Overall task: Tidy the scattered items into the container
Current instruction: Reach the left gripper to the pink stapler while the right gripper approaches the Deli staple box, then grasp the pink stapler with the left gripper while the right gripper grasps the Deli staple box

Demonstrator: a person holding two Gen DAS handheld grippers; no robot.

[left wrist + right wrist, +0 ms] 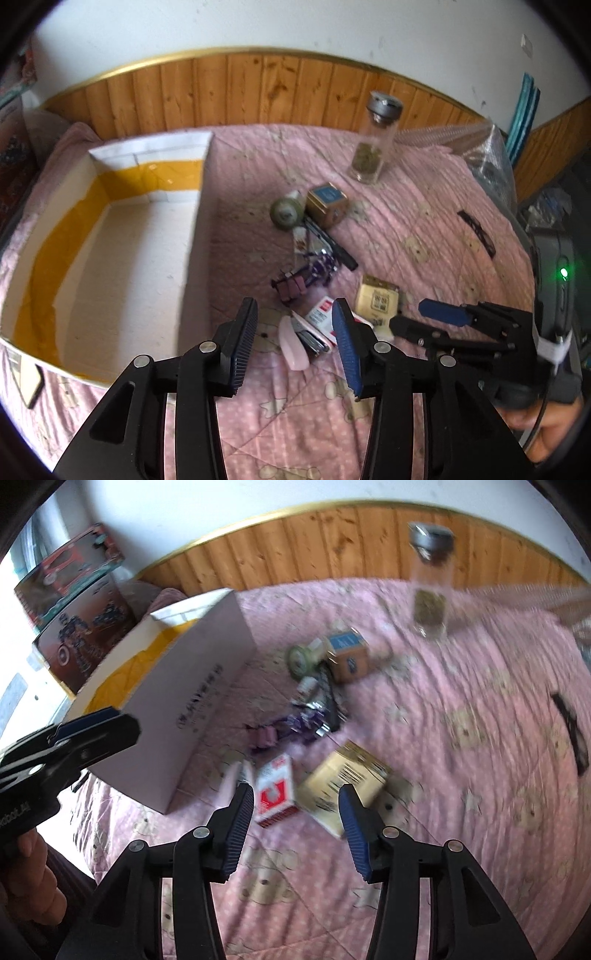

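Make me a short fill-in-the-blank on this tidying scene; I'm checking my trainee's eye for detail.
1. The white box on the pink quilt has nothing inside, and its inner walls carry a ____ band.
2. The tall glass jar stands upright with a ____ lid.
3. Both the left claw and the right claw are ____, holding nothing.
4. The red-and-white packet lies ____ the box.

Missing words: yellow; grey; open; outside

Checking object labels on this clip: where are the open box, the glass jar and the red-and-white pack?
open box [192, 229], left wrist view, top edge of its right wall.
glass jar [373, 147], left wrist view, clear body below the grey lid.
red-and-white pack [275, 792], right wrist view, printed top face.
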